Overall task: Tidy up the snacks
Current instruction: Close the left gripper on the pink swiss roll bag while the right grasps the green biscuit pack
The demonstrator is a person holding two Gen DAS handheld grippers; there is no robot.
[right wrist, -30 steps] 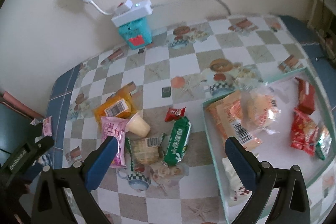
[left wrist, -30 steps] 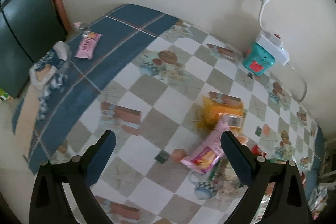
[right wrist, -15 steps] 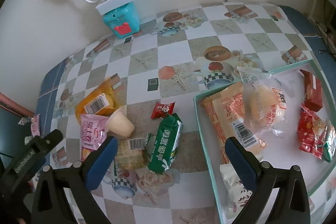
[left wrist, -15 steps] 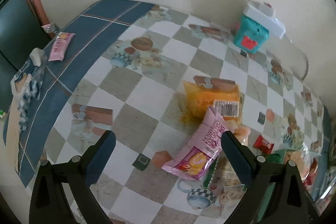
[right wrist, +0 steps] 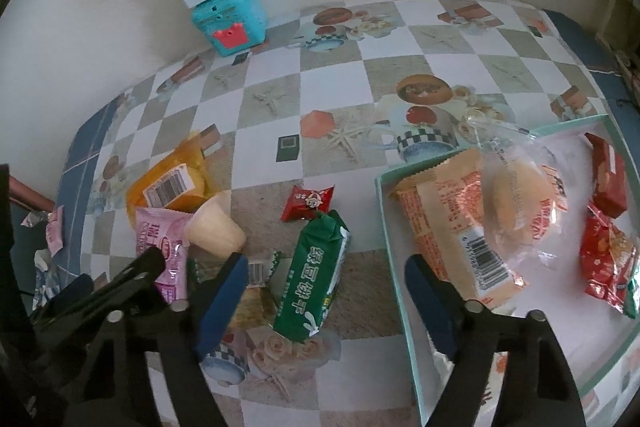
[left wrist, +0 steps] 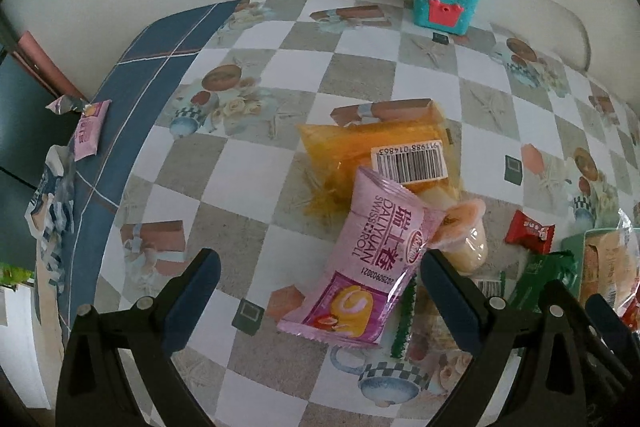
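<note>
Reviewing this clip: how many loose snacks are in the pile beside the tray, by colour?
Orange: 1, orange packet
Pink: 1, pink Swiss roll packet
Cream: 1, pudding cup
Red: 1, small red candy
Green: 1, green biscuit packet
Beige: 1, cracker packet
Total: 6

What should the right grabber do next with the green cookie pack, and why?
Probably keep lowering the right gripper onto the green biscuit pack. Its jaws are closing with the pack between them, not yet pressed. The pack lies on the tablecloth, outside the tray where other snacks sit.
</note>
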